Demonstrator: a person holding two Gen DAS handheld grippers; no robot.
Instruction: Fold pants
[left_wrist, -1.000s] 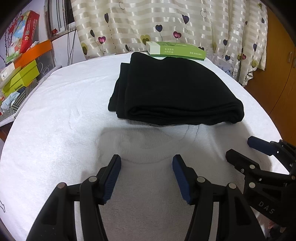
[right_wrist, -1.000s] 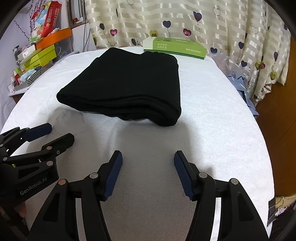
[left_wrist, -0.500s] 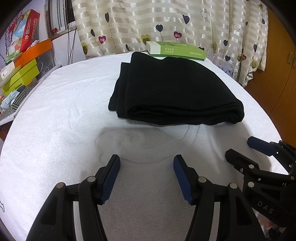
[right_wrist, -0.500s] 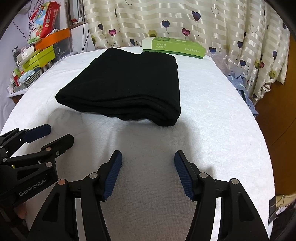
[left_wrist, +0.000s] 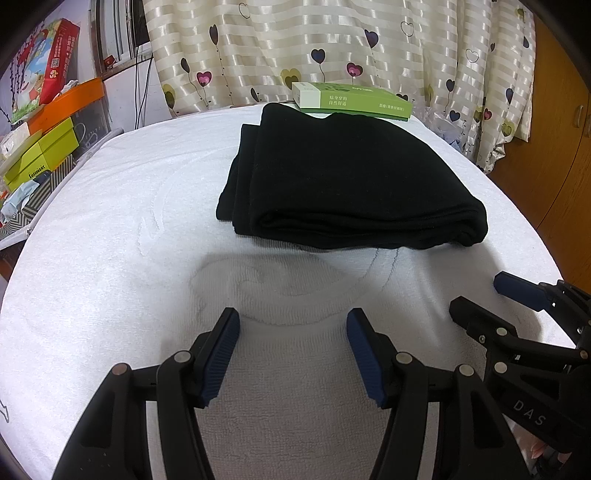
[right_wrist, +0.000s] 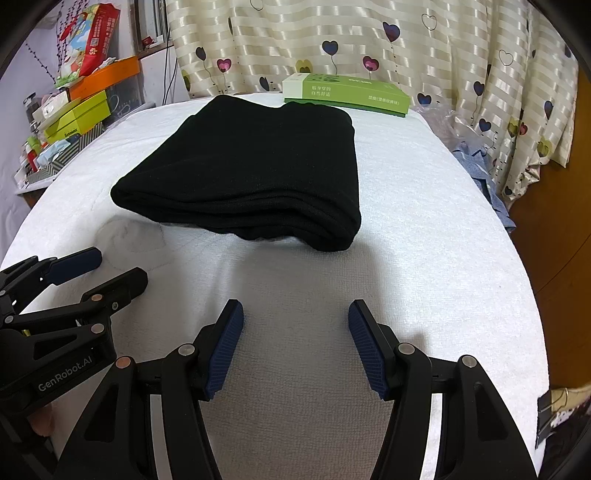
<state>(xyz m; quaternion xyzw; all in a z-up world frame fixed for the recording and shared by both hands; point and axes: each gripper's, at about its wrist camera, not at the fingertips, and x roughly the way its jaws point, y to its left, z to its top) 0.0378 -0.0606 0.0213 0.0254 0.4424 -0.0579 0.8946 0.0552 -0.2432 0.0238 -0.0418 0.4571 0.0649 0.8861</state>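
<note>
The black pants (left_wrist: 347, 184) lie folded in a thick rectangular stack on the white towel-covered table (left_wrist: 110, 229); they also show in the right wrist view (right_wrist: 251, 173). My left gripper (left_wrist: 291, 350) is open and empty, on the near side of the stack and apart from it. My right gripper (right_wrist: 295, 347) is open and empty, also short of the stack. Each gripper shows in the other's view, the right one at the right edge (left_wrist: 491, 295) and the left one at the left edge (right_wrist: 107, 266).
A green box (left_wrist: 351, 100) lies behind the pants at the table's far edge, in front of a heart-patterned curtain (left_wrist: 332, 44). Stacked boxes (left_wrist: 40, 151) crowd the left side. A wooden cabinet (left_wrist: 554, 155) stands at the right. Blue cloth (right_wrist: 480, 166) lies off the table's right edge.
Both grippers have barely shifted; the pants lie as before and both jaws stay open.
</note>
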